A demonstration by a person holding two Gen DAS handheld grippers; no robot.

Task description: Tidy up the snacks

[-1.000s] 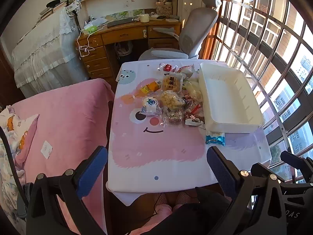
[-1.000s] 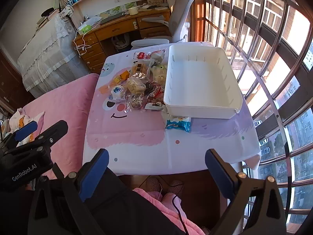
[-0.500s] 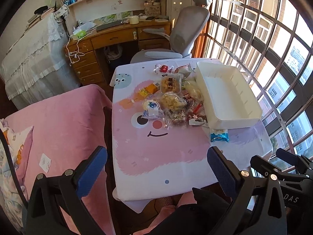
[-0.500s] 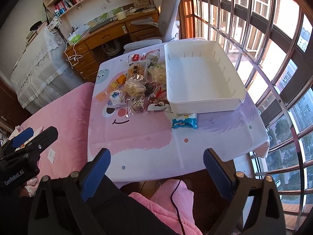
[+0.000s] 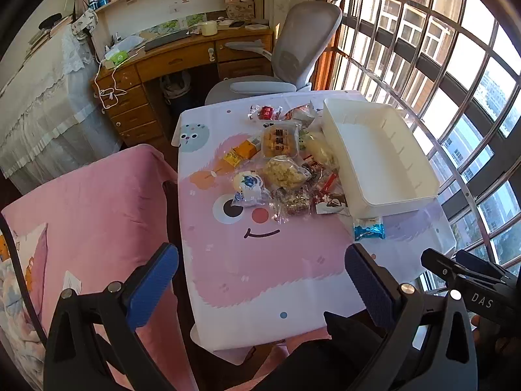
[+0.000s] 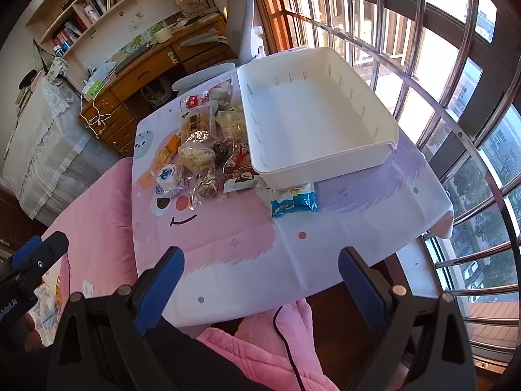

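Note:
A pile of wrapped snacks (image 5: pixel 283 169) lies in the middle of a small table with a pink cartoon tablecloth (image 5: pixel 260 260); the pile also shows in the right wrist view (image 6: pixel 202 150). An empty white bin (image 5: pixel 377 153) stands to its right, seen too in the right wrist view (image 6: pixel 312 114). A blue snack packet (image 5: pixel 369 228) lies apart by the bin's near corner, and shows in the right wrist view (image 6: pixel 293 202). My left gripper (image 5: pixel 260 280) and right gripper (image 6: pixel 260 277) are both open and empty, held above the table's near edge.
A pink-covered bed (image 5: pixel 91 215) adjoins the table's left side. A grey office chair (image 5: pixel 293 55) and a wooden desk (image 5: pixel 169 65) stand behind the table. Barred windows (image 5: pixel 439 65) curve along the right.
Both grippers have moved closer to the table and lower, so the snacks and bin look larger. Both jaws stay open. Nothing on the table has moved.

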